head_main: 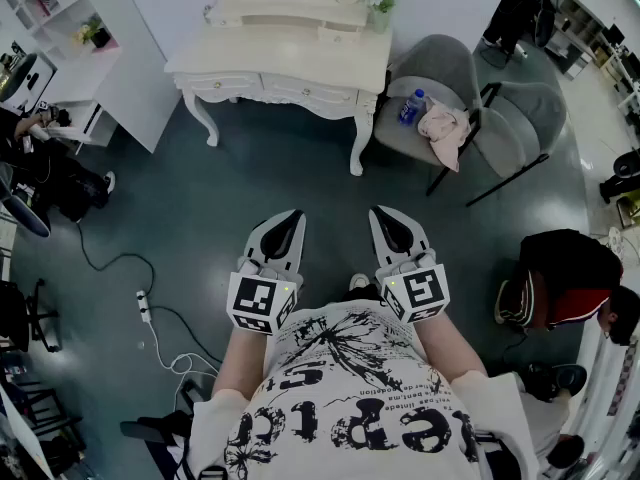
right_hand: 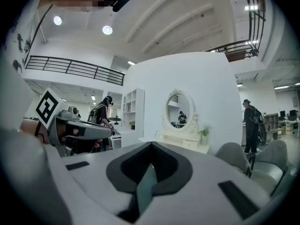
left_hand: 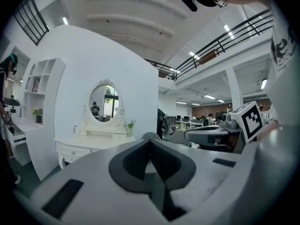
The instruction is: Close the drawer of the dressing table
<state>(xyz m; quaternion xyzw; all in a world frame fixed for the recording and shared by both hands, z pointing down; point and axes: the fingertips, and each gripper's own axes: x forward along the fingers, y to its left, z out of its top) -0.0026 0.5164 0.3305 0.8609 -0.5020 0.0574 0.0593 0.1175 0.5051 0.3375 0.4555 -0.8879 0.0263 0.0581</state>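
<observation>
The white dressing table (head_main: 280, 63) with an oval mirror stands against the far wall, also seen in the left gripper view (left_hand: 89, 142) and the right gripper view (right_hand: 180, 142). A small drawer (head_main: 336, 32) in the unit on its top seems to stick out a little. Two wider drawers (head_main: 265, 90) run along its front. My left gripper (head_main: 287, 218) (left_hand: 150, 142) and right gripper (head_main: 385, 215) (right_hand: 151, 145) are held side by side, nearly level, well short of the table. Both are shut, nothing between the jaws.
A grey chair (head_main: 460, 78) with a pink cloth (head_main: 443, 128) and a blue bottle (head_main: 411, 106) stands right of the table. A white shelf unit (head_main: 90, 58) is at the left. A power strip (head_main: 143, 306) and cable lie on the floor. A dark bag (head_main: 560, 278) sits at the right.
</observation>
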